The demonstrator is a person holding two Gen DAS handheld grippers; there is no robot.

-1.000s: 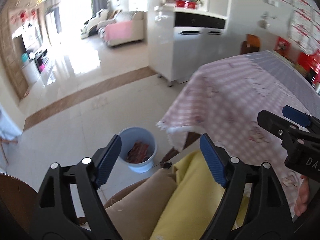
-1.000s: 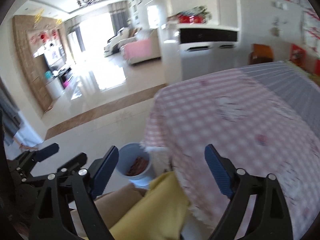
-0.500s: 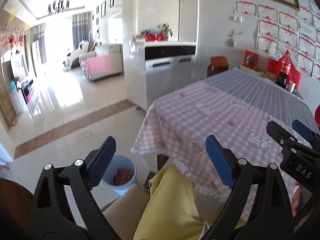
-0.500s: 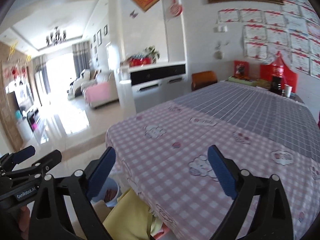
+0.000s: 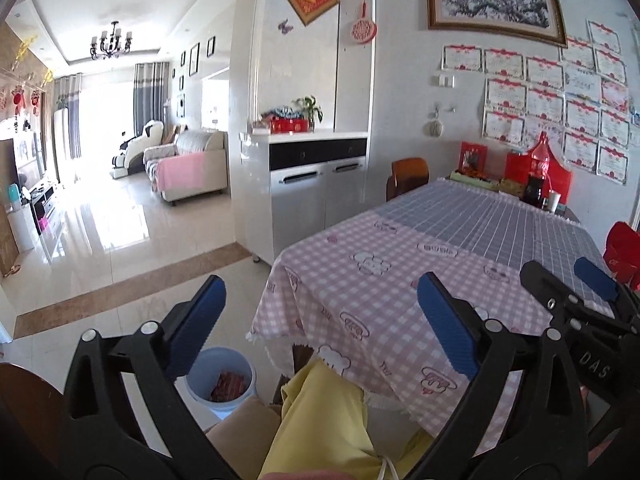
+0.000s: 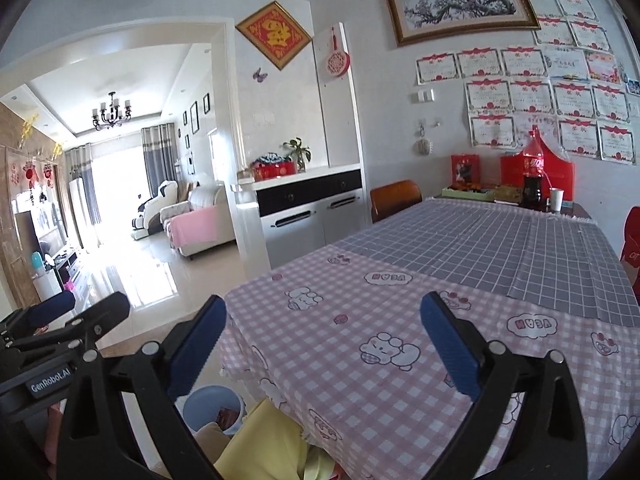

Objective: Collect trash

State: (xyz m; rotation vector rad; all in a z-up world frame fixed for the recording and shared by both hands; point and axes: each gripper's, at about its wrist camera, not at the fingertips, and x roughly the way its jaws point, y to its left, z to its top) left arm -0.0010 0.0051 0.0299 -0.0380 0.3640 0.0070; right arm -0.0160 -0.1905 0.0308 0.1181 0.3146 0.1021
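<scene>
both tools, left tool (image 5: 320, 320) and right tool (image 6: 324, 340), are wide and empty, just opening. trash (image 5: 229, 385) sits in the bin (image 5: 240, 394) on the floor by the surface (image 6: 400, 320). it looks light and crinkly; pinch an edge.

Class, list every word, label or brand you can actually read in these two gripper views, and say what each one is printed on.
"GenRobot.AI": white label on the body of the left gripper, seen in the right wrist view.
"DAS": white letters on the body of the right gripper, seen in the left wrist view; the rest is cut off.
Certificates, red diamond hanging, cola bottle label and tablecloth badges: too small or blurred to read.
</scene>
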